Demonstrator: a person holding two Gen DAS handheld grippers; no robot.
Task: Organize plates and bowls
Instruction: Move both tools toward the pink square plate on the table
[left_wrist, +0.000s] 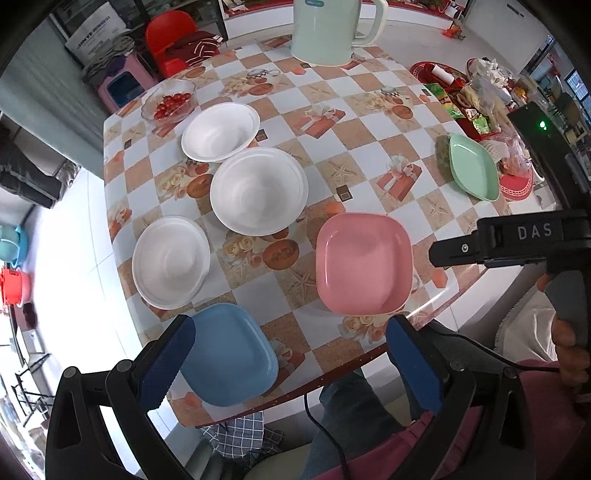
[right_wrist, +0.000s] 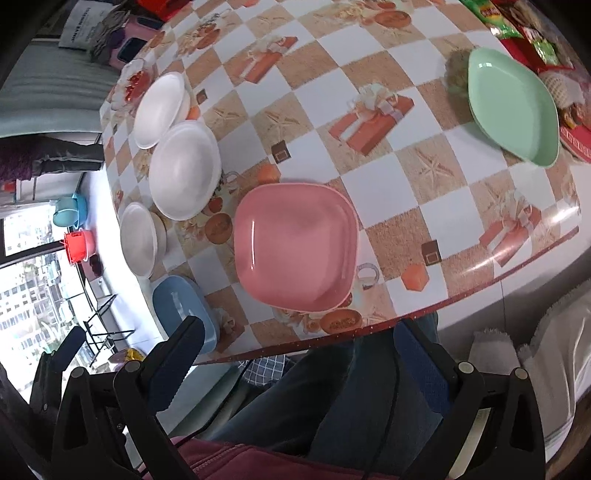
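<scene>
Beyond our wide-open, empty left hand-held gripper (left_wrist: 291, 365), a kettle (left_wrist: 328, 29) and tomato bowl (left_wrist: 169, 100) crowd the bench (left_wrist: 369, 122); nearer sit three white bowls (left_wrist: 258, 190) and a glossy pink plate (left_wrist: 364, 262).

Right tool (right_wrist: 295, 365) is seen with jaws wide apart, nothing between them, held above the near edge of the checkered-cloth table (right_wrist: 373, 192). A pink square plastic plate (right_wrist: 295, 247) sits just ahead. Three white round bowls (right_wrist: 184, 170) are lined up along the left, a blue square plate (right_wrist: 184, 310) near the left finger, a mint-green oval plate (right_wrist: 513, 107) far right.
</scene>
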